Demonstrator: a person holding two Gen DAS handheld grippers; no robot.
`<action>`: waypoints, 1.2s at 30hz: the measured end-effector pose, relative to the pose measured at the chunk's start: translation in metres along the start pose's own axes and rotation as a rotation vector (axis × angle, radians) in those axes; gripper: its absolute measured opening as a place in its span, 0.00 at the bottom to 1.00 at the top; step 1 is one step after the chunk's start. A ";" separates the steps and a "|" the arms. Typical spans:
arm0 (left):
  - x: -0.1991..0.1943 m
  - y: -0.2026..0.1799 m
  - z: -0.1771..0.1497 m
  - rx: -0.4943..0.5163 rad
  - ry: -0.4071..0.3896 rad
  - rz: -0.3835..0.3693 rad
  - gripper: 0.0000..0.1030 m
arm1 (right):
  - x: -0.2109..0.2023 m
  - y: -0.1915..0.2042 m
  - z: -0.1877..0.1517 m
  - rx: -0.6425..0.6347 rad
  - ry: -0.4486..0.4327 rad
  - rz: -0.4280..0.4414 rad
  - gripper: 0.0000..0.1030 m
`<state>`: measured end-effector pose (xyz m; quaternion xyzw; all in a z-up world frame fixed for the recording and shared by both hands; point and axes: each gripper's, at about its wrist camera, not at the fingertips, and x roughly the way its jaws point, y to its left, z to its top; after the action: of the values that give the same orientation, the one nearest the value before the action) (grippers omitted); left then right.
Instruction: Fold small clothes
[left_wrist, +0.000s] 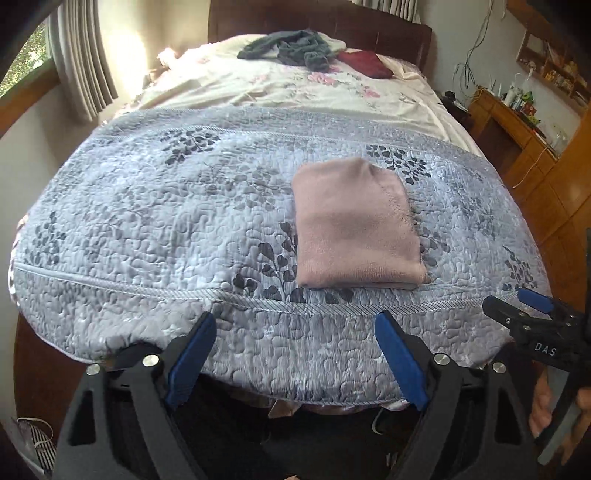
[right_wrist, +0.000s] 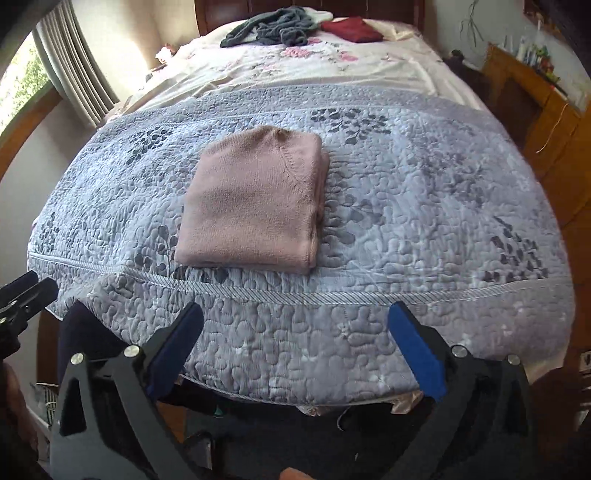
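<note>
Beyond both spread hand-held grippers, pink folded garment (left_wrist: 354, 225) lies untouched.

Cut off by the frame: right gripper (left_wrist: 532, 310) at the left view's edge. Too small to identify: clutter on the wooden shelf (left_wrist: 524, 107).

Daylight from a window (left_wrist: 26, 62) at ten o'clock brightens the wall with glare. Strong fisheye bending curves the edges; corners go black. Slightly soft focus throughout.

Only the folded pink garment (right_wrist: 251, 199) interrupts the quilt (right_wrist: 424, 192).
</note>
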<state>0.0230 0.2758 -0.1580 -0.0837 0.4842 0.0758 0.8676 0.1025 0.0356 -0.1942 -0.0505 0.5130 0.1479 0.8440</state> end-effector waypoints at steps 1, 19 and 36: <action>-0.013 -0.001 -0.002 0.011 -0.001 -0.001 0.85 | -0.011 0.001 -0.004 -0.017 0.006 0.017 0.97; -0.153 -0.030 -0.004 0.080 -0.137 0.014 0.85 | -0.183 0.042 -0.014 -0.063 -0.176 -0.007 0.97; -0.146 -0.032 -0.011 0.055 -0.102 -0.023 0.85 | -0.185 0.041 -0.019 -0.048 -0.189 -0.053 0.97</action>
<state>-0.0556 0.2352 -0.0371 -0.0616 0.4402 0.0565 0.8940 -0.0053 0.0331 -0.0378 -0.0704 0.4259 0.1418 0.8908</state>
